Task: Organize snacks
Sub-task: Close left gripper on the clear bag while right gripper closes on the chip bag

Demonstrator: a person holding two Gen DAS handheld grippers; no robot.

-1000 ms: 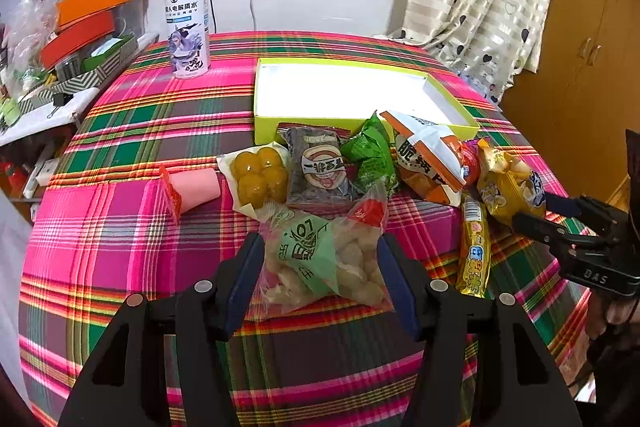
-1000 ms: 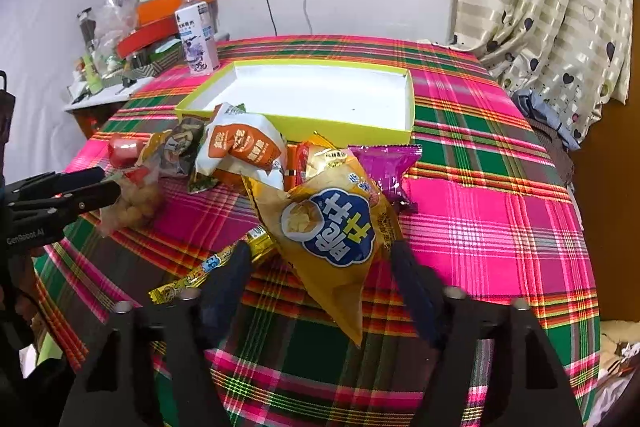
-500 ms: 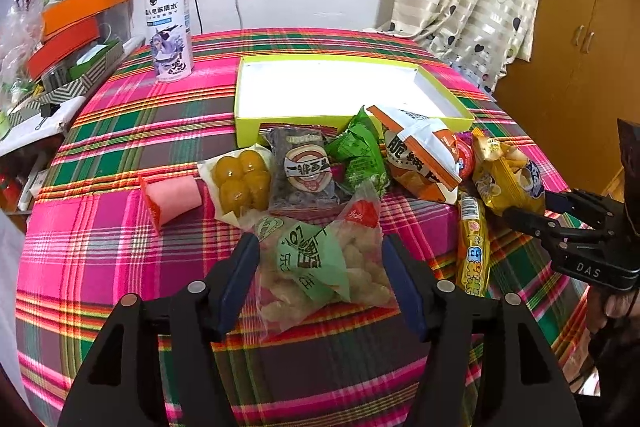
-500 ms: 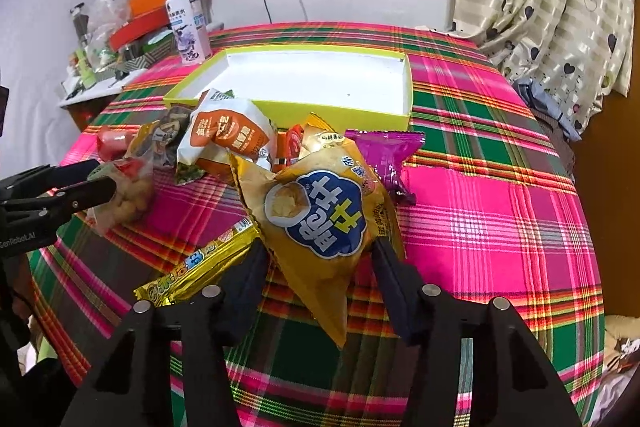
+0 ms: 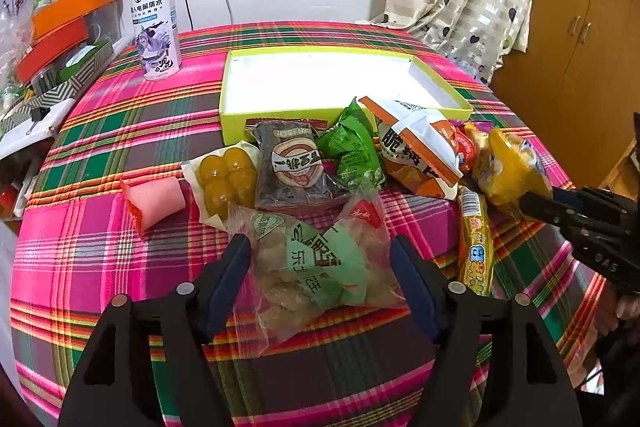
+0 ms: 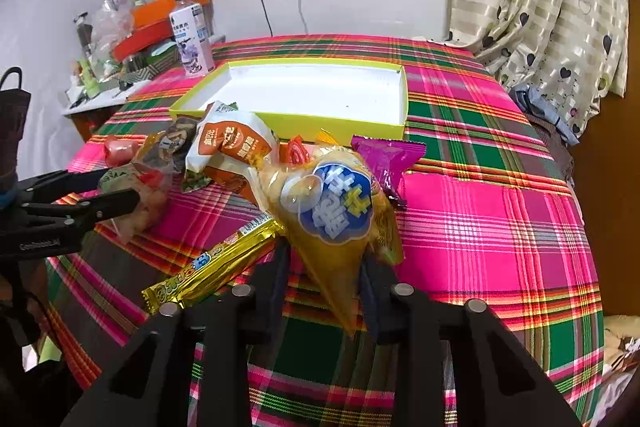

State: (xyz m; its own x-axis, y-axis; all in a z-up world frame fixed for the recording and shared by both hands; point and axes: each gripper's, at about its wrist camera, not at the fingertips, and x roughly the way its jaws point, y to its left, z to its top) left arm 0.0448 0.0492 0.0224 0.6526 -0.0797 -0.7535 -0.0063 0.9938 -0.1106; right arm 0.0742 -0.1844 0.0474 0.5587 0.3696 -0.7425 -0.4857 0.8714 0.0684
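A yellow-green empty box (image 5: 320, 83) lies on the plaid table, also in the right wrist view (image 6: 312, 95). Several snack packs lie in front of it. My left gripper (image 5: 320, 259) is open, its fingers either side of a clear bag of pale snacks with a green label (image 5: 316, 263). My right gripper (image 6: 326, 263) is shut on the lower end of a yellow chip bag with a blue logo (image 6: 336, 211); that bag also shows in the left wrist view (image 5: 508, 171).
A white drink bottle (image 5: 155, 27) stands left of the box. A long gold snack stick (image 6: 216, 267), purple pack (image 6: 388, 159), orange-white bag (image 5: 420, 147), dark pack (image 5: 296, 163), green pack (image 5: 352, 147), yellow balls (image 5: 228, 175) and pink roll (image 5: 154, 199) lie around. Clutter crowds the left shelf (image 5: 52, 39).
My right gripper's fingers have closed in onto the yellow chip bag. My left gripper stays open around the clear bag, with the view shifted slightly closer.
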